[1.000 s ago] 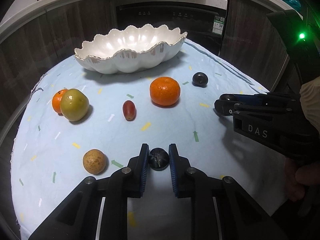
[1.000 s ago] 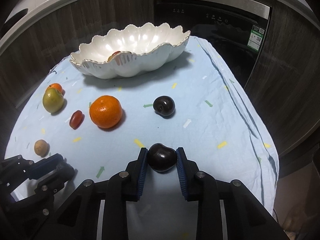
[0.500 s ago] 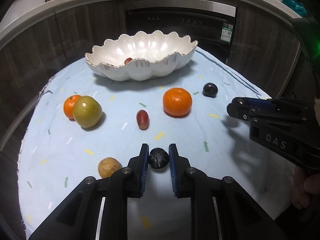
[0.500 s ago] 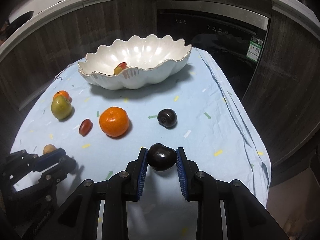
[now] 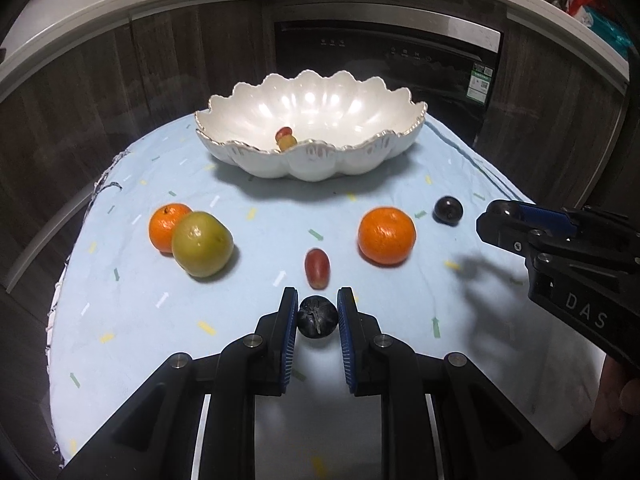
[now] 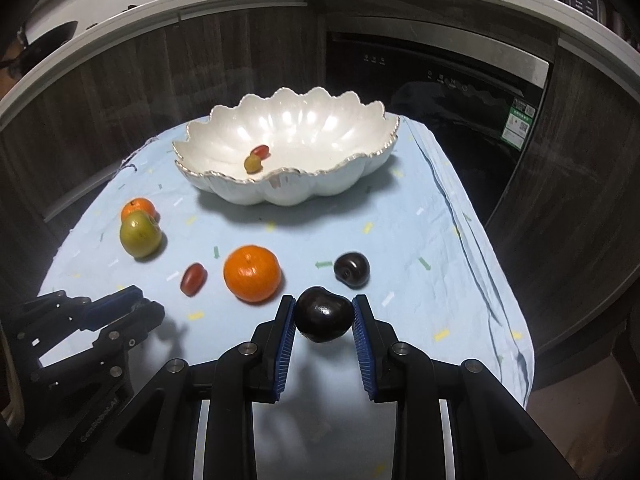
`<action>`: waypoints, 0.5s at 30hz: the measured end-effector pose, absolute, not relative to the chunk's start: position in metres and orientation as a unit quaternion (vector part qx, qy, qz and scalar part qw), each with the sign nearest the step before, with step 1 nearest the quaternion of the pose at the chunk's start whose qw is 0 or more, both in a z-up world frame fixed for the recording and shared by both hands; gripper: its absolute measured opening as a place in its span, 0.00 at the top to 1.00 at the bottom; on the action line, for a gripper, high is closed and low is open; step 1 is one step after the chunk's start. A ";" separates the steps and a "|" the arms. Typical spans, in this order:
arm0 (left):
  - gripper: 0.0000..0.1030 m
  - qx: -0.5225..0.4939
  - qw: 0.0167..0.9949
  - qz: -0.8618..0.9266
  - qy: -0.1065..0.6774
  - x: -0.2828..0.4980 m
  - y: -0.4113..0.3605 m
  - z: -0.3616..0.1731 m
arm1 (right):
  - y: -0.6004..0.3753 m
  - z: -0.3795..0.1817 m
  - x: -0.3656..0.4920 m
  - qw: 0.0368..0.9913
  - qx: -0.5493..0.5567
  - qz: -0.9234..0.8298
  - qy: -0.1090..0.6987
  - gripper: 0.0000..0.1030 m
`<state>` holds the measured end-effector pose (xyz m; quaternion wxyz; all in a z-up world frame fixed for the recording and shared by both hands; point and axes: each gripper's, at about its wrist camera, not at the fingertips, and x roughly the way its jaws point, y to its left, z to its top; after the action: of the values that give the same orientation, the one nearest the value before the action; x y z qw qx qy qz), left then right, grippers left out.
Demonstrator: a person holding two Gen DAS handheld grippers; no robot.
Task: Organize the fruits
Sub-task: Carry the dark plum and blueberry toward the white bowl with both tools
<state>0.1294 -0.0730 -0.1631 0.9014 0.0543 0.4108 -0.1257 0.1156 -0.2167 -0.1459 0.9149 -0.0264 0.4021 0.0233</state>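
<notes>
On the far left of the light blue cloth with little coloured arrows (image 5: pixel 132 312) sat a small orange mandarin (image 5: pixel 166 226), touching a round yellow-green apple (image 5: pixel 202 244) just in front of it. Near the middle lay a little oval red grape (image 5: pixel 317 268) on its own.

The left gripper (image 5: pixel 318 322) was up above the cloth near the front edge. Its two blue pads were squeezed onto a small dark round grape (image 5: pixel 317 317), one pad on each side.

Behind all of this, at the back of the cloth, stood a big white wavy bowl with a gold rim (image 5: pixel 372 142). Inside it lay a red grape (image 6: pixel 261 151) touching a yellow-green grape (image 6: pixel 253 164).

To the right of the oval red grape sat a bigger orange mandarin (image 5: pixel 386 235). Further right and a bit back was a dark shiny cherry (image 6: pixel 351 269) lying on the cloth.

The right gripper (image 6: pixel 323 316) was up above the cloth on the right side. Its blue pads were pressed tight on a dark shiny plum-coloured cherry (image 6: pixel 322 314), which was off the cloth.
</notes>
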 end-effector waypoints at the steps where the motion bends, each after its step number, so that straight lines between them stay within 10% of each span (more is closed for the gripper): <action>1: 0.80 0.053 0.902 -0.124 0.409 0.131 -0.072 -0.161 | -0.216 -0.144 0.117 0.916 -0.027 0.024 0.400 0.71; 15: 0.80 0.043 0.910 -0.106 0.399 0.164 -0.060 -0.137 | -0.205 -0.122 0.137 0.919 -0.024 0.036 0.391 0.71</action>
<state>0.1644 -0.0605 -0.1374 0.9097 0.0427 0.3994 -0.1057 0.1370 -0.2055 -0.1223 0.9193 -0.0242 0.3910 0.0361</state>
